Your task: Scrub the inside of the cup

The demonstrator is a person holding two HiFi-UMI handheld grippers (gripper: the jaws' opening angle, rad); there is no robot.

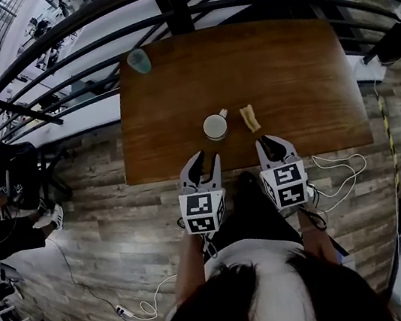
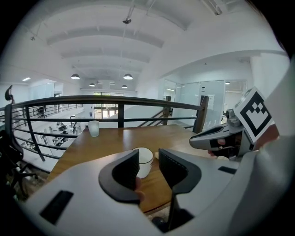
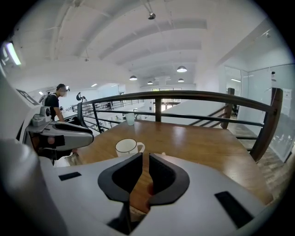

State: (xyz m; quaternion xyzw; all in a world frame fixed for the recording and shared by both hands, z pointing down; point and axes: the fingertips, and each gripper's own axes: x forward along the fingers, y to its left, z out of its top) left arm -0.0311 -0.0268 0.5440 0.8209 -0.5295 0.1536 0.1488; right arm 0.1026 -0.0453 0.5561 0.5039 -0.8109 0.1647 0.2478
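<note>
A white cup (image 1: 215, 126) with a handle stands upright near the front edge of the wooden table (image 1: 284, 66). Just right of it lies a yellow sponge (image 1: 250, 118). My left gripper (image 1: 204, 157) hovers at the table's front edge, short of the cup, jaws parted with nothing between them. In the left gripper view the cup (image 2: 144, 161) shows beyond the gap of the left gripper (image 2: 149, 168). My right gripper (image 1: 269, 140) sits just short of the sponge, empty. In the right gripper view the right gripper (image 3: 144, 173) has its jaws nearly touching, and the cup (image 3: 127, 147) stands ahead to the left.
A pale green tumbler (image 1: 139, 61) stands at the table's far left corner. A dark metal railing (image 1: 174, 4) runs behind the table. White cables (image 1: 339, 171) lie on the plank floor. A person (image 3: 57, 99) stands far off on the left.
</note>
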